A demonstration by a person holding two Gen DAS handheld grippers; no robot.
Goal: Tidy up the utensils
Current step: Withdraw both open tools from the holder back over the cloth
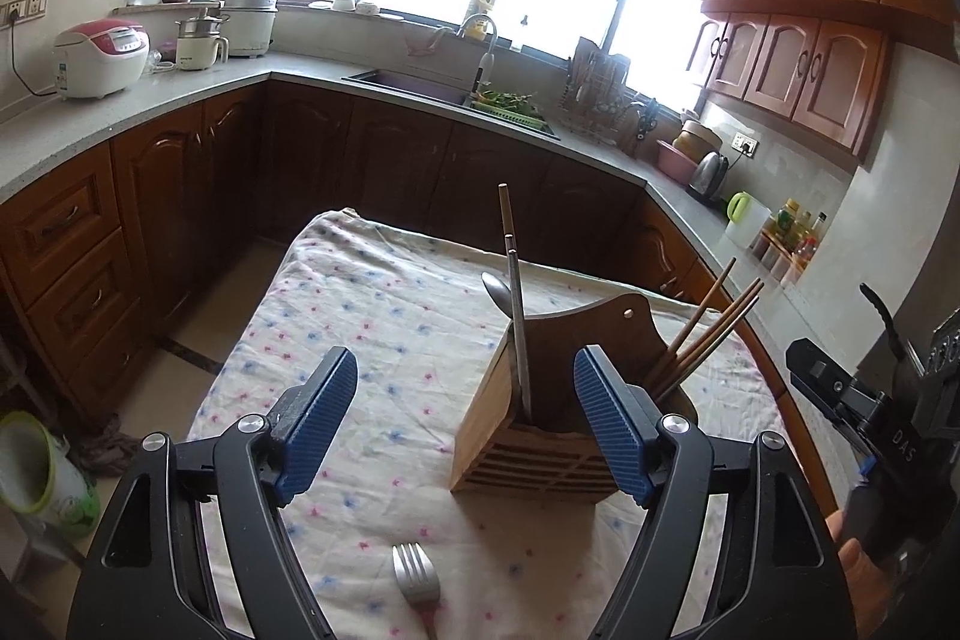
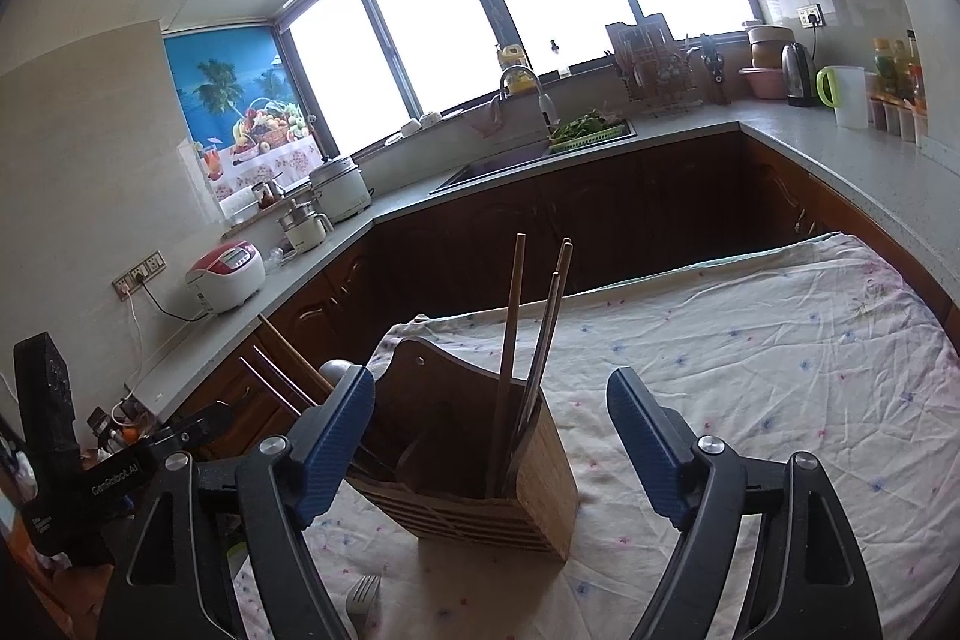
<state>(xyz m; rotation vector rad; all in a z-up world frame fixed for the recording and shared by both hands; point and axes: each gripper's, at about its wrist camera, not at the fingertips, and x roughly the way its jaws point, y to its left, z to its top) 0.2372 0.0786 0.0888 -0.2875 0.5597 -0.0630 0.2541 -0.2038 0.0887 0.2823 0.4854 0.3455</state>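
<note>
Left gripper (image 1: 462, 424) and right gripper (image 2: 492, 448) were spread, empty. Holder (image 1: 540, 436) stood ahead; 1 fork (image 1: 417, 580) lay below left gripper, likely next pickup, req. lowering.

One wooden holder (image 1: 558, 400), one fork (image 1: 417, 580), one spoon (image 1: 498, 289), three wooden chopsticks (image 1: 708, 334), two metal chopsticks (image 1: 515, 304).

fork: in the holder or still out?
Out. The fork lies flat on the tablecloth in front of the wooden holder, between the left gripper's open jaws, untouched.
</note>
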